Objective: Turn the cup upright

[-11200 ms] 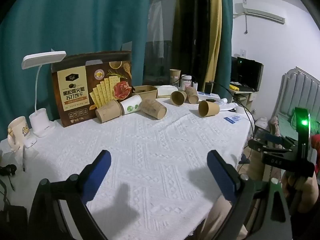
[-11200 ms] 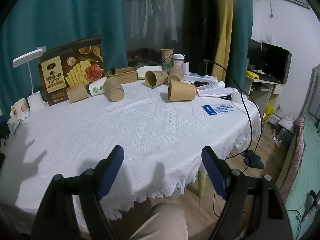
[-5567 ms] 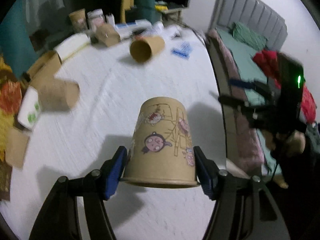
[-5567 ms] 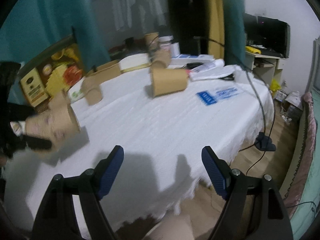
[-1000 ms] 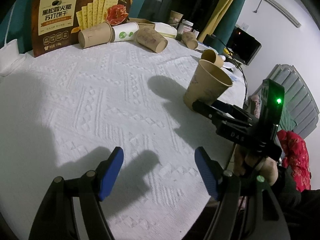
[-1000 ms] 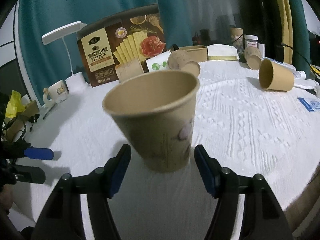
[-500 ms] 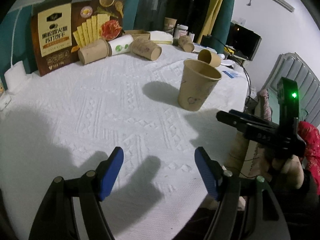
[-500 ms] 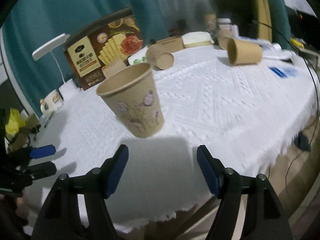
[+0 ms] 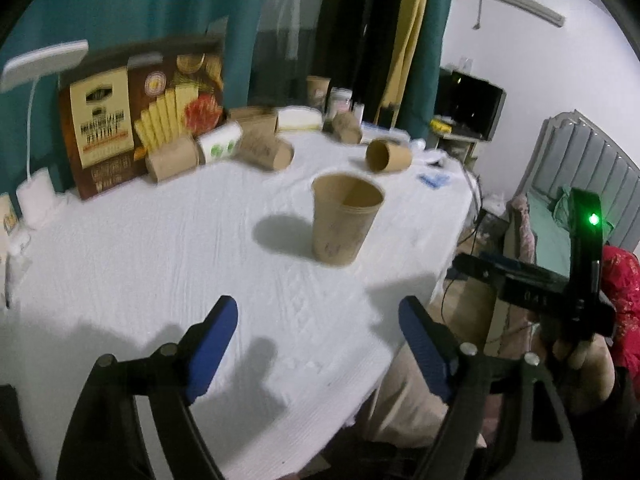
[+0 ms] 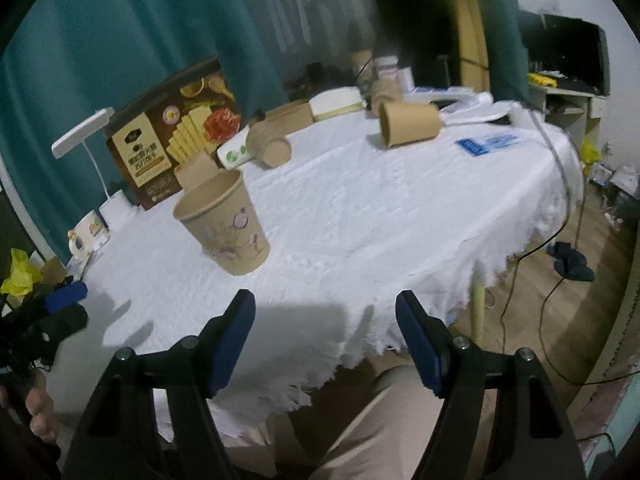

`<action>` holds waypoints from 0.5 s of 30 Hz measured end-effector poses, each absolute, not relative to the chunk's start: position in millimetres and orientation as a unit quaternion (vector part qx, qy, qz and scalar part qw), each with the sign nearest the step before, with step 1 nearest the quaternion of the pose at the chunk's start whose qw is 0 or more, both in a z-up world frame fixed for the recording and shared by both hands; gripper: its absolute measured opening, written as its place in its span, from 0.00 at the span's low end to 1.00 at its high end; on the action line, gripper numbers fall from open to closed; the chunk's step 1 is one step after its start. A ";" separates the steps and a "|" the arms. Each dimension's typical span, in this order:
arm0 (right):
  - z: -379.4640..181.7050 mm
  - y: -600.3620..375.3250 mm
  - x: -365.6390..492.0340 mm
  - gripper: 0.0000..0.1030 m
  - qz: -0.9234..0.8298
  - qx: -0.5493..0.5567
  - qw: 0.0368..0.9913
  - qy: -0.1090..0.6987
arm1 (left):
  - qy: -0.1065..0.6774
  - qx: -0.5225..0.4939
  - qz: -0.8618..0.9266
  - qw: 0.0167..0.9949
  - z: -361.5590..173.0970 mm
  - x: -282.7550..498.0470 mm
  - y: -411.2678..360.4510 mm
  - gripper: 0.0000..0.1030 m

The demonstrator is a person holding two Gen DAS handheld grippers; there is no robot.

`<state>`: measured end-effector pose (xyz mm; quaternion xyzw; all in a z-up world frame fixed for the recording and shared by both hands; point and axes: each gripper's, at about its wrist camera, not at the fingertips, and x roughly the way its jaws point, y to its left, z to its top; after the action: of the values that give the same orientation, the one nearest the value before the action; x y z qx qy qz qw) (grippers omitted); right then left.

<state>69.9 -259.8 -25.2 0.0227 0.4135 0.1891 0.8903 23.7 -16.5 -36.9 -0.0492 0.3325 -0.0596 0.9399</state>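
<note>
Left gripper (image 9: 318, 344) spread wide, nothing between the blue pads (image 9: 212, 344), hanging over the near edge of the table (image 9: 140, 248). Right gripper (image 10: 325, 332) likewise wide apart and bare, held off the table's fringed edge above a trouser leg (image 10: 384, 412).

Cup (image 9: 344, 218) standing upright on the white cloth, mouth up, well ahead of both grippers and touching neither. Same cup (image 10: 224, 222) in the right view left of centre, cartoon print on its side, leaning only by lens curve.

Past the cup, to its right: a plain cup (image 9: 389, 155) on its side, mouth toward the camera. Just right of that, a blue card (image 9: 434, 179) flat on the cloth.

Past the cup, to its left: three more cups lying down in a row, brown (image 9: 172, 159), white with green dots (image 9: 220, 145), brown (image 9: 266, 148). Behind them a cracker box (image 9: 136, 116) standing against the teal curtain (image 9: 140, 4). Left of the box a white lamp (image 9: 36, 128), and a mug (image 10: 89, 233) beside its base.

Far back beyond the cup: another upright cup (image 9: 318, 91) and small jars, too blurred to name.
</note>
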 end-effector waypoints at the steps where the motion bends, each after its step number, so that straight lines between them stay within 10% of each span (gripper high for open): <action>1: -20.9 -262.4 68.5 0.69 0.187 0.022 0.893 0.409 | 0.325 -0.047 -0.061 0.942 -32.7 21.7 -18.3 0.82; 15: 64.5 -281.3 20.9 0.72 0.168 -0.013 0.931 0.324 | 0.244 -0.019 -0.067 0.967 17.3 -6.6 -37.1 0.84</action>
<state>20.9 -281.3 64.5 -0.0135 0.3243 0.1683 0.9308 -6.6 -37.1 17.3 -0.0190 0.2444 -0.0665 0.9672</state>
